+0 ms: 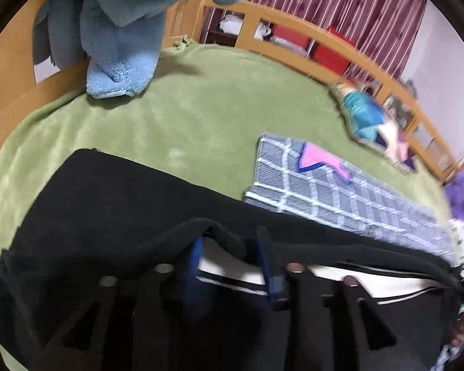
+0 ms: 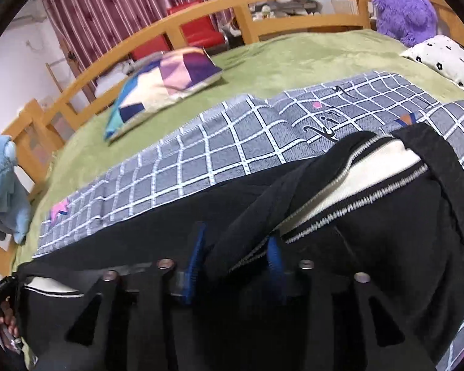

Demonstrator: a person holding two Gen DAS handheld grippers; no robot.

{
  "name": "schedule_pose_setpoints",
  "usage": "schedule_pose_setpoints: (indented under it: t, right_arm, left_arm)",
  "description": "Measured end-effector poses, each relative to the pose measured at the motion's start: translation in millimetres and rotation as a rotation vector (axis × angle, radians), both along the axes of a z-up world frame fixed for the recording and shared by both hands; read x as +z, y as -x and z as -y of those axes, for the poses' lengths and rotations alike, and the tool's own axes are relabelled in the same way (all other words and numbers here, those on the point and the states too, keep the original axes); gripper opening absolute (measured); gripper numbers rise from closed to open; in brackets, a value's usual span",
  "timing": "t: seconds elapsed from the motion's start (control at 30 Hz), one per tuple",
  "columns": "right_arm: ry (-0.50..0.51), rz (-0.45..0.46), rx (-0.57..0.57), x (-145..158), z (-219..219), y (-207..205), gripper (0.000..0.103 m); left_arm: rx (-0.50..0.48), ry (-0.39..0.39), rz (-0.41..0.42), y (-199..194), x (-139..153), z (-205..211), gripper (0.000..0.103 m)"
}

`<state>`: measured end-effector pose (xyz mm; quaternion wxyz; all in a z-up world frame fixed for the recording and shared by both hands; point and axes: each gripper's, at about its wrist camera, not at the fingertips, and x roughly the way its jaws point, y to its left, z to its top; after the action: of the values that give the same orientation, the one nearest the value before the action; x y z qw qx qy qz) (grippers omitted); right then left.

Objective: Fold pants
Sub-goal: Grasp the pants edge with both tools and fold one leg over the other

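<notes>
Black pants with a white side stripe (image 1: 114, 204) lie across the green blanket at the near edge of the bed. My left gripper (image 1: 232, 253) is shut on a bunched black edge of the pants, its blue fingers partly buried in cloth. In the right wrist view the pants (image 2: 371, 216) drape over the fingers, the white stripe with zigzag stitching running up to the right. My right gripper (image 2: 235, 247) is shut on a fold of the pants.
A grey checked sheet (image 2: 201, 160) lies beyond the pants on the green blanket (image 1: 185, 117). A multicolour pillow (image 2: 164, 83), a purple plush toy (image 2: 402, 12), a white patterned pillow (image 2: 439, 58) and a blue plush (image 1: 123, 37) sit near the wooden rail (image 2: 201, 12).
</notes>
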<state>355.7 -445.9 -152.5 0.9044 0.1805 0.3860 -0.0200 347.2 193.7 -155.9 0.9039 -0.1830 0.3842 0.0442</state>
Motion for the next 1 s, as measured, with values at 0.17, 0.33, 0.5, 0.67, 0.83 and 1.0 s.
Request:
schedule_pose_setpoints:
  t: [0.17,0.33,0.5,0.67,0.83,1.0]
  right_arm:
    - [0.029,0.053,0.021,27,-14,57,0.060]
    - [0.133,0.026,0.079,33,-38,118,0.067]
    - [0.229,-0.023,0.125,18,-62,162,0.067]
    - [0.210,-0.083,0.136,-3,-71,181,0.067]
    - [0.189,-0.101,0.109,-14,-71,187,0.067]
    - [0.209,-0.128,0.088,-24,-73,187,0.067]
  left_arm:
    - [-0.009,-0.086,0.080,55,30,1,0.078]
    - [0.033,-0.141,0.029,119,32,-18,0.081]
    - [0.035,-0.170,-0.021,148,12,-23,0.081]
    - [0.038,-0.172,-0.060,131,-11,-24,0.079]
    - [0.079,-0.171,-0.078,96,-27,-33,0.046]
    - [0.176,-0.359,-0.012,27,10,-59,0.032]
